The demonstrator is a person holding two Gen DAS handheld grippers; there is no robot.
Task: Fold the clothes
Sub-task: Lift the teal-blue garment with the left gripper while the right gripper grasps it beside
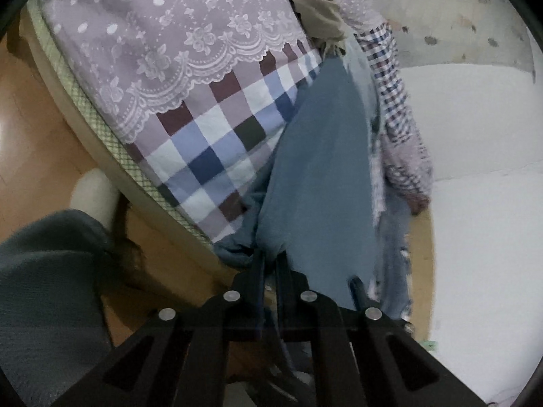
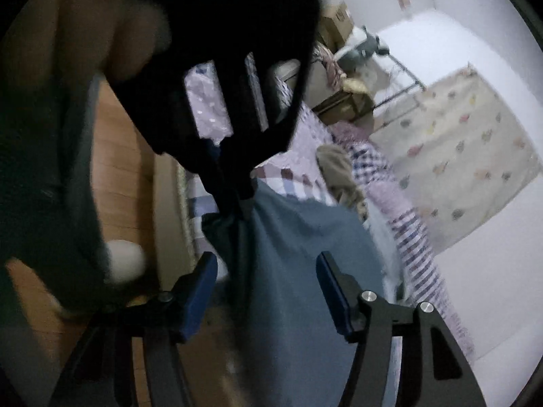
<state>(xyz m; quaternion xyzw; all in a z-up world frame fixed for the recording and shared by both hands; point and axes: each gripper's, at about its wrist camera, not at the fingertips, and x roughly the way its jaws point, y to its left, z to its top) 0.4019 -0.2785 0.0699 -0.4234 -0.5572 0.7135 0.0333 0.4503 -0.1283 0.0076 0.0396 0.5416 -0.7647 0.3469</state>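
A blue-grey garment [image 1: 322,169] hangs from the bed edge toward me. In the left wrist view my left gripper [image 1: 269,261] is shut on a bunched corner of it. The right wrist view shows that same left gripper [image 2: 237,200] from the front, pinching the garment [image 2: 305,254], with a hand [image 2: 85,27] holding it. My right gripper [image 2: 268,291] is open just below. Its blue pads [image 2: 203,288] stand on either side of the hanging cloth, apart from it.
The bed has a checked sheet [image 1: 217,142] and a purple lace cover [image 1: 152,34]. A khaki garment [image 1: 315,10] and a checked shirt [image 1: 390,78] lie piled beside the blue one. A leg in dark trousers [image 1: 44,271] stands on the wooden floor [image 1: 34,135]. Cardboard boxes [image 2: 336,20] sit far back.
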